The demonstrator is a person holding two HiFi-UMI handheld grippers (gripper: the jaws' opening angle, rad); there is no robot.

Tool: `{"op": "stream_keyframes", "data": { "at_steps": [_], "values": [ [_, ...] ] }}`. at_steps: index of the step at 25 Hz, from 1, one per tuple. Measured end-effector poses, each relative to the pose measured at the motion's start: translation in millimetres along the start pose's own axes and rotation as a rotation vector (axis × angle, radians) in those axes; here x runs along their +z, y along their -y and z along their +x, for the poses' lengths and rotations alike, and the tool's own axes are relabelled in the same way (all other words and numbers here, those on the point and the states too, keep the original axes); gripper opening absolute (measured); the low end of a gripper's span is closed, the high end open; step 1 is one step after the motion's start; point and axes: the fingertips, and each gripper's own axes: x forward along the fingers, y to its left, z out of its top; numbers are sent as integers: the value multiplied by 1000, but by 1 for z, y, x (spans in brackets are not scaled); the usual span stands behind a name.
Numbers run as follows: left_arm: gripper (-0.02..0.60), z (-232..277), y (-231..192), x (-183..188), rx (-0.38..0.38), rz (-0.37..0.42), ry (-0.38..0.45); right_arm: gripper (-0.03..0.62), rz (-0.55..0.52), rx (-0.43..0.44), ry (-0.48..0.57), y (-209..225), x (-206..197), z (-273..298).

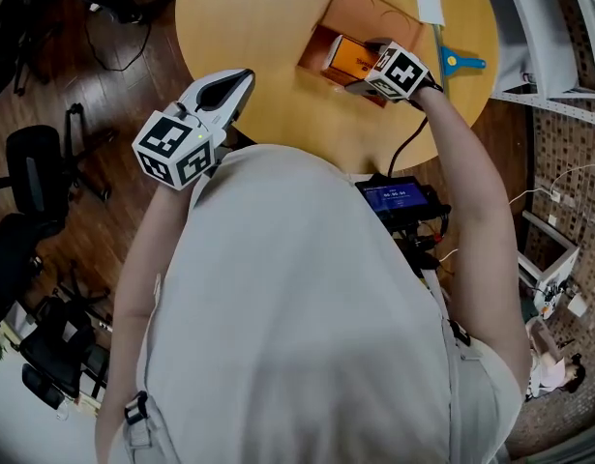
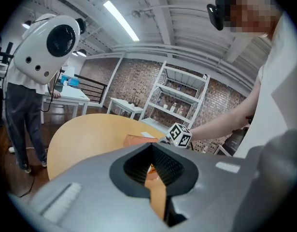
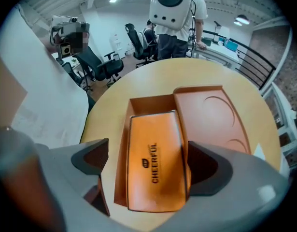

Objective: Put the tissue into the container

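An orange tissue pack (image 1: 343, 58) (image 3: 155, 163) lies flat inside the brown container (image 1: 314, 50) (image 3: 121, 153). The container's lid (image 1: 370, 13) (image 3: 211, 115) lies open beside it. My right gripper (image 1: 362, 68) (image 3: 147, 161) hangs just above the pack with its jaws spread wide, one on each long side of it. The left jaw stands clear of the pack. My left gripper (image 1: 234, 90) (image 2: 153, 178) is shut and empty at the table's near-left edge, away from the container.
The round wooden table (image 1: 249, 27) also holds a white card (image 1: 430, 1) and a blue-handled tool (image 1: 461, 63) at the far right. A screen device (image 1: 399, 199) hangs at my waist. Office chairs (image 1: 36, 162) stand on the left floor. A person with a white backpack (image 3: 170, 4) stands beyond the table.
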Motion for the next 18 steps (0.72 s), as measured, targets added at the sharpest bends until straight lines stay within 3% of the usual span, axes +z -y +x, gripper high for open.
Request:
{"op": "stream_keyframes", "data": {
  "at_steps": [4,6,9,12,14,15,18],
  "values": [
    [0,5,1,-1,-36,9,-6,472,-12,-69,26,1,-1,-23],
    [0,8,2,2,-57,19,-6,373,14,-100,101,-4,7,-44],
    [0,19,7,9,-98,41,-6,200,123,-129,322,-18,25,-92],
    [0,40,5,21,-143,65,-6,92,248,-113,573,-30,49,-141],
    [0,55,10,29,-179,88,-8,59,295,-125,705,-36,57,-173],
    [0,62,16,34,-198,104,-10,12,311,-138,756,-39,58,-188],
    [0,79,37,46,-254,152,-14,-2,335,-187,877,-49,53,-226]
  ]
}}
